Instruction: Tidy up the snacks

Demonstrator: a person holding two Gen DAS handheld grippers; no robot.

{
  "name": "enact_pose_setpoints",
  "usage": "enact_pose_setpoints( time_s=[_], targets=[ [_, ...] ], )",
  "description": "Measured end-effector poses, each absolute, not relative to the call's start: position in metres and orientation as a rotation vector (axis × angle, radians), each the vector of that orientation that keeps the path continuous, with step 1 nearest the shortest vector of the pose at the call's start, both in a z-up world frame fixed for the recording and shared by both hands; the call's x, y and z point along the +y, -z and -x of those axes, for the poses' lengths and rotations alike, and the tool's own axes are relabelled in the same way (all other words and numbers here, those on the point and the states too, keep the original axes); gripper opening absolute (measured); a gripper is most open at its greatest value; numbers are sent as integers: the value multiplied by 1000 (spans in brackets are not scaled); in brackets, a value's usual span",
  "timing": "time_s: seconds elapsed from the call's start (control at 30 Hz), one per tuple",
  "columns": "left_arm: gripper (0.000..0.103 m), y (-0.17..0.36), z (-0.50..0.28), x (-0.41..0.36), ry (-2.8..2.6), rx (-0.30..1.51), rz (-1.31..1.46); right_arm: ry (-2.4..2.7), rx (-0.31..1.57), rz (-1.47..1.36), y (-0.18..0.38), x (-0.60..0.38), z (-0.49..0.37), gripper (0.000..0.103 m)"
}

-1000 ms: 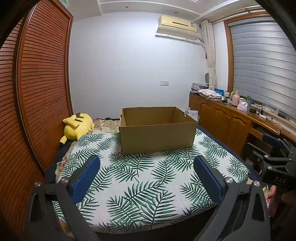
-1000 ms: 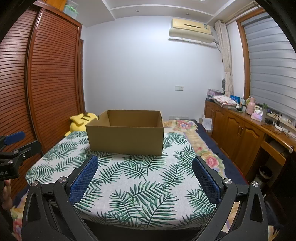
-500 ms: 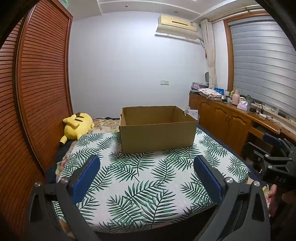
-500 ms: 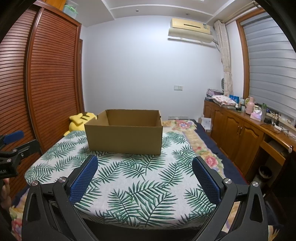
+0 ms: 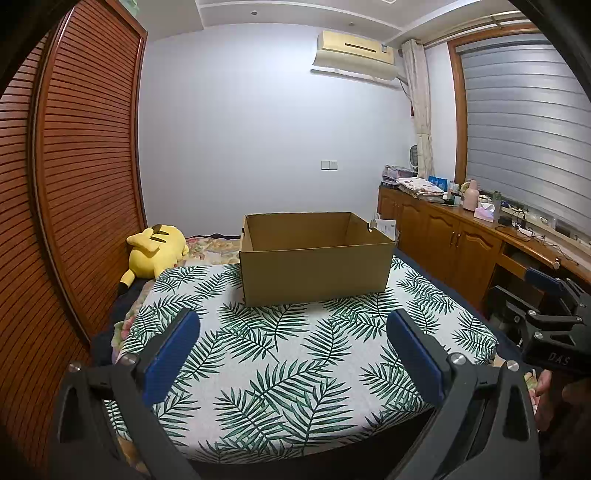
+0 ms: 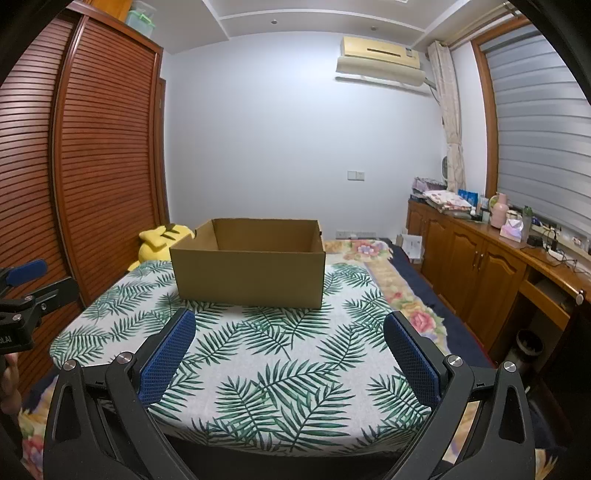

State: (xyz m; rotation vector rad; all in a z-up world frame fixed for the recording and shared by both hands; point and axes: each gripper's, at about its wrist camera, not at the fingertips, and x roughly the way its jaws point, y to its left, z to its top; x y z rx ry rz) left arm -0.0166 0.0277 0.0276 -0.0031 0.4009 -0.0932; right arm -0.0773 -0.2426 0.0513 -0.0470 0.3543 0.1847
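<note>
box: open-top brown cardboard box (image 5: 316,271), plain sides, flaps not visible, sits upright on the leaf-print cloth (image 5: 295,354), toward its far end, centred ahead of both grippers.
box contents: only bare inner walls visible in either view; floor of the box hidden by the near wall, cannot tell what is inside.
snacks: none identifiable in either view.
left gripper: (image 5: 293,352) blue pads spread wide apart, holding nothing, hovering over the near edge of the cloth, well short of the box.
right gripper: (image 6: 290,352) same state, pads wide apart, nothing between them, over the near edge of the cloth.
left-view only: right gripper's body at the right border with part of a hand (image 5: 546,391) under it; box's right inner wall with a notch in its rim.
right-view only: left gripper's body at the left border, fingertips of a hand below it; floral bedding (image 6: 373,254) beside and behind the cloth; green-lidded container (image 6: 142,16) on top of the wardrobe.
both views: yellow plush toy (image 5: 157,253) left of the box, partly hidden behind it in the right view; louvred wooden wardrobe (image 5: 85,177) along the left; wooden cabinets (image 6: 476,266) with clutter along the right; air conditioner (image 5: 354,50) high on the far wall.
</note>
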Motion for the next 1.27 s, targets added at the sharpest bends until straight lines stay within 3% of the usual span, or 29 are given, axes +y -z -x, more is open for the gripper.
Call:
enact_pose_setpoints(
  time_s=[1.27],
  targets=[
    [102,-29,19,26,96,401,4,-186,355,48,-51,-242,77,103]
  ],
)
